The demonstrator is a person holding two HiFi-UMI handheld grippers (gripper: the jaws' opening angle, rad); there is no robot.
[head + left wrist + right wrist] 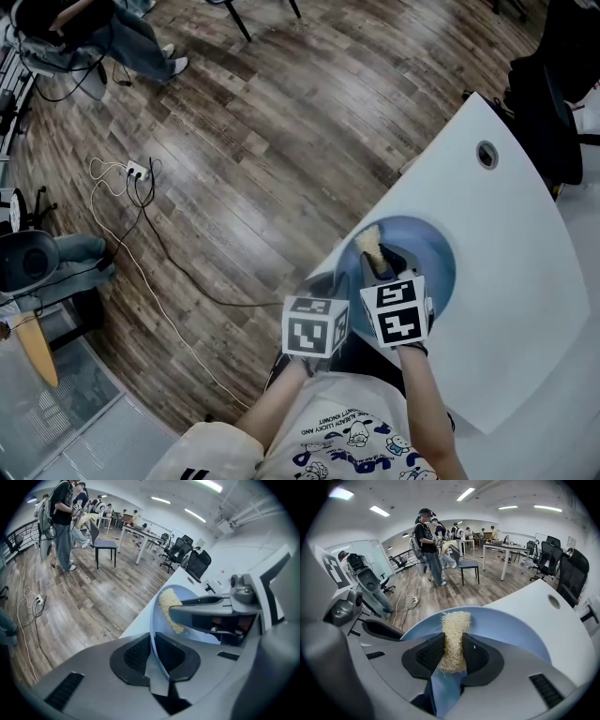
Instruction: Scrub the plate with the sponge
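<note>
We clamp left gripper (pixel 153 644), jaws nearly closed, on plate (pixel 427 248) rim at 8 o'clock, steadying it at table (pixel 506 309) edge. Right gripper (pixel 451 656), jaws half apart, squeezes sponge (pixel 454 625) onto plate's 10 o'clock area for scrubbing.

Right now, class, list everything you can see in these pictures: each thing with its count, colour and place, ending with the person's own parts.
plate: one, blue, at the table's near edge
sponge: one, pale straw colour, fibrous, over the plate
table: one, white, on the right of the head view
cable hole: one, grey-rimmed, in the table's far part
power strip: one, white, on the floor, with white and black cables
floor: brown wood pattern
office chairs: several, black, beyond the table
people: several, standing across the room
left gripper: one, grey, shut on the plate's rim
right gripper: one, grey, shut on the sponge
</note>
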